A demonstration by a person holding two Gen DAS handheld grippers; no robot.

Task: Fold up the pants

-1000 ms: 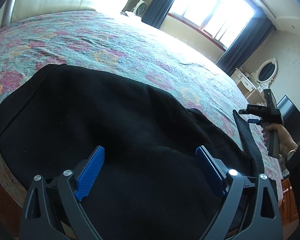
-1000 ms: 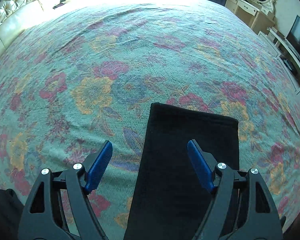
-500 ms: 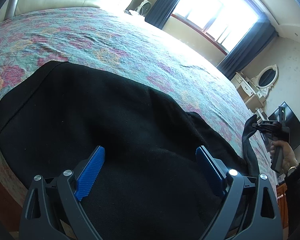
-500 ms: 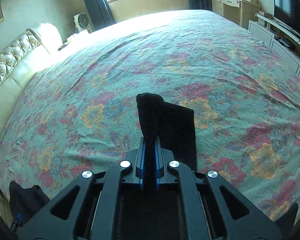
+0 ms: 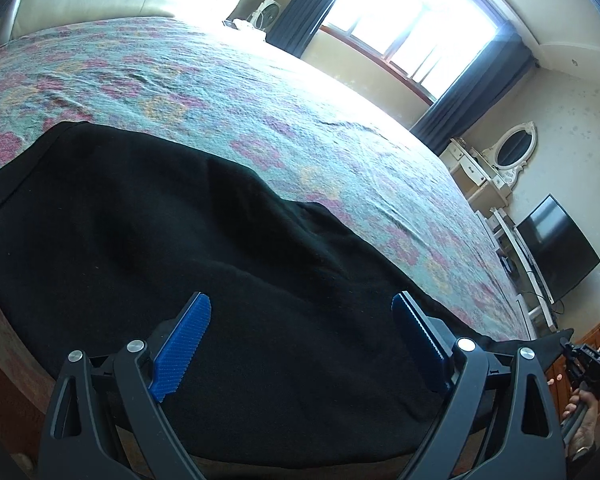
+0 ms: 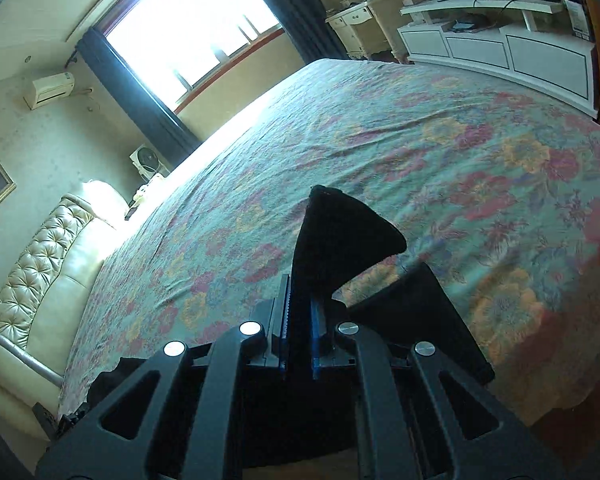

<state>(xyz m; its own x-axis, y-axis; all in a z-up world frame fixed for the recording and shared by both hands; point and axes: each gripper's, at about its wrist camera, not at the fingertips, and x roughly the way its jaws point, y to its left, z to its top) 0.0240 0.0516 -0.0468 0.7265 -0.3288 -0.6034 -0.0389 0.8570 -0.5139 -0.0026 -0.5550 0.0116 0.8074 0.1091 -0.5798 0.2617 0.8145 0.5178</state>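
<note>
Across the lower half of the left wrist view, the black pants (image 5: 188, 240) lie spread on the floral bedspread (image 5: 260, 96), waist end toward the left edge of the frame, one leg trailing off to the lower right. My left gripper (image 5: 302, 344) hovers over the dark cloth with its blue pads (image 5: 184, 344) standing wide apart; nothing is between them, and no fabric is pinched.

At the lower right edge of that same view, my right hand (image 5: 580, 412) shows only partly, wrapped around the handle of the other tool, with the end of the pant leg running up to it off the bed's edge.

In the centre bottom of the right wrist view, my right gripper (image 6: 300, 312) is clamped on the leg cuff (image 6: 340, 232): the jaws have just closed, and black cloth fills the narrow slot between the pads. Above the fingertips the cuff stands up as a dark triangular flap, lifted clear of the bedspread. A second fold of the leg (image 6: 416, 312) hangs just to the right of the gripper body.

Background, right wrist view: bright window (image 6: 188, 36) upper left, tufted cream headboard (image 6: 40, 264) at the left edge, white low cabinet (image 6: 500, 52) upper right.
</note>
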